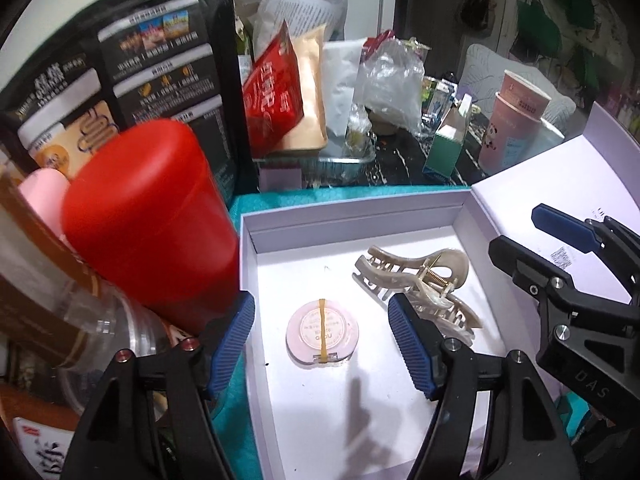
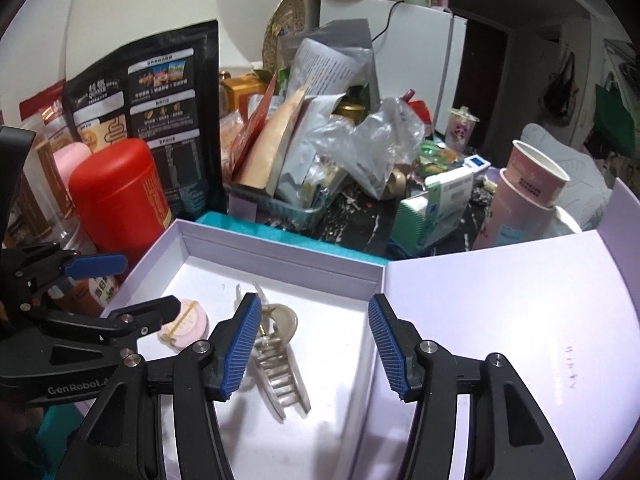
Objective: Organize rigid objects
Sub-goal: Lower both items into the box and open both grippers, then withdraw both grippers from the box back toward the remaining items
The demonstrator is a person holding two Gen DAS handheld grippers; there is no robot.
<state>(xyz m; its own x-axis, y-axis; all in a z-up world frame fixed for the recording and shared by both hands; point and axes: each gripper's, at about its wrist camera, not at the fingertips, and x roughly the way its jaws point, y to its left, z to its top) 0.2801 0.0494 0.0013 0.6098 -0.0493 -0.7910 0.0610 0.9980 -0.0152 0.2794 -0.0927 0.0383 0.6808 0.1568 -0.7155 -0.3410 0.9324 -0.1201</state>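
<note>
Inside the shallow white cardboard box (image 1: 460, 216), I see the beige plastic claw hair clip (image 1: 416, 280) lying beside a round pink compact (image 1: 322, 333). My left tool (image 1: 322, 344) and right tool (image 2: 314, 344) hover above, both spread apart, gripping nothing. A red canister (image 1: 152, 224) stands left of the box.

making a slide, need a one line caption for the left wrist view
Open left gripper hovers over a white box holding a round pink compact and a beige hair claw clip, red canister alongside.
</note>
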